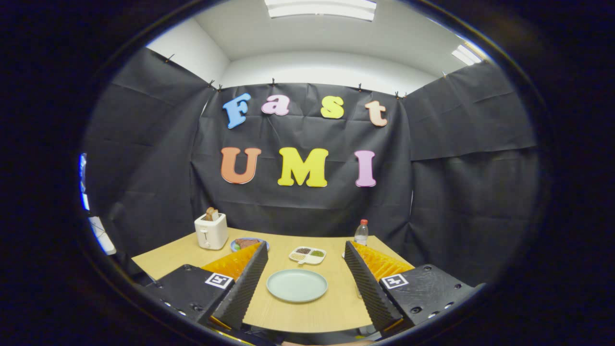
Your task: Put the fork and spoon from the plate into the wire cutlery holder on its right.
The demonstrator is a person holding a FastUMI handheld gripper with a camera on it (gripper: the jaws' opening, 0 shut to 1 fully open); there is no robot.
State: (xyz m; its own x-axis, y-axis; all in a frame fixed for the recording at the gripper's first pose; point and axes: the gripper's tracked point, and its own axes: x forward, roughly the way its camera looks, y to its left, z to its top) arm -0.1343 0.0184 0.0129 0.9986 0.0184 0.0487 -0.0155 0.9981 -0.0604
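Observation:
A round pale green plate (297,285) lies on the wooden table (307,315), between my two fingers and slightly ahead of them. Its top looks bare. My gripper (305,246) is open wide and held above the table's near edge, with nothing between the ribbed black pads. The left finger (242,286) and the right finger (367,283) flank the plate without touching it. The right finger hides the table just to the right of the plate.
A white toaster (211,231) with bread in it stands at the far left. Next to it is a blue plate of food (246,243). A white divided dish (307,255) lies beyond the green plate. A water bottle (361,232) stands at the far right.

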